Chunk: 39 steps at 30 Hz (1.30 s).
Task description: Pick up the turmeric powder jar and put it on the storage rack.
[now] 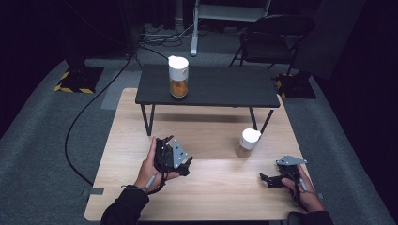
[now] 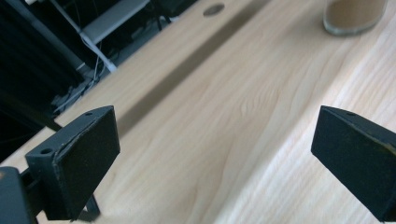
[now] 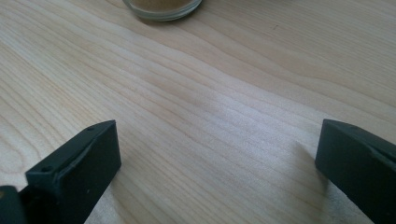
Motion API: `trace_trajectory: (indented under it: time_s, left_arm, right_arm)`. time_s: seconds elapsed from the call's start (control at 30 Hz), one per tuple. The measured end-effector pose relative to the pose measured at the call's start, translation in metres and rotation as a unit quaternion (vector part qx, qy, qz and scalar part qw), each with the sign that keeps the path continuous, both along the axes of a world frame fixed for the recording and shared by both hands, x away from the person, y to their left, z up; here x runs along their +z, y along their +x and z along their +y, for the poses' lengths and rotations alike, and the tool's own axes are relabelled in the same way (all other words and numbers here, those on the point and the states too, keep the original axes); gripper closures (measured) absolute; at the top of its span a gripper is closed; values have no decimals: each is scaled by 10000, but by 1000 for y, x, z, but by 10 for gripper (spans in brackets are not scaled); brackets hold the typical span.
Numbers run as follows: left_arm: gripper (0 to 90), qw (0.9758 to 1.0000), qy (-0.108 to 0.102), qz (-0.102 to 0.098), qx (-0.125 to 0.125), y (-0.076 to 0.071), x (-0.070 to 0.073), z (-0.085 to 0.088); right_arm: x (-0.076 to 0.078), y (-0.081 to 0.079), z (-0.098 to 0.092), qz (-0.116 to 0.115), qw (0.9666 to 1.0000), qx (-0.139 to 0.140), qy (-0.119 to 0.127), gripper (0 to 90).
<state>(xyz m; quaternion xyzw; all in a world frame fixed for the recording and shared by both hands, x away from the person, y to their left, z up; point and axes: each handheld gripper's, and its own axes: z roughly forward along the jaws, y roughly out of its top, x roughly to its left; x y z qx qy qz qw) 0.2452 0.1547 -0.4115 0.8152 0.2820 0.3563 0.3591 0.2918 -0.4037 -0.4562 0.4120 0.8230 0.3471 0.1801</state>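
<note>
Two white-lidded glass jars hold orange-brown powder. The taller jar stands on a black raised shelf at the back. The shorter jar stands on the light wood table, right of centre. My left gripper sits in a hand at centre-left, its grey plate up. In the left gripper view it is open over bare wood, with a jar base at the top right. My right gripper is low at the right, below the shorter jar. It is open and empty, with a jar base ahead.
The black shelf stands on thin legs across the table's far half. Behind the table are a black chair, a white stand, floor cables and black bases with yellow-striped edges. Grey carpet surrounds the table.
</note>
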Motion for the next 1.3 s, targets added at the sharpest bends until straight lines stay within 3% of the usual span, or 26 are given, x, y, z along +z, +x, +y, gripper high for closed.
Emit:
trace_trajectory:
  time_s: [0.33,0.5,0.8,0.97,1.1,1.3]
  left_arm:
    - [12,9994,1,276,195,-3,-16,10]
    - [12,9982,112,495,328,-4,-24,15]
    - [14,9928,-29,1034,609,-2,-35,29]
    - [15,9908,-60,1161,691,-3,-37,37]
    - [15,9866,-238,1384,825,-2,-37,49]
    - [15,9813,-343,1643,944,1,-40,62]
  right_arm:
    - [0,0,0,1,10000,0,0,0]
    - [0,0,0,0,10000,0,1,0]
    - [0,0,0,0,10000,2,0,0]
    - [0,0,0,-1,10000,1,0,0]
    - [0,0,0,-1,10000,1,0,0]
    - [0,0,0,0,10000,0,1,0]
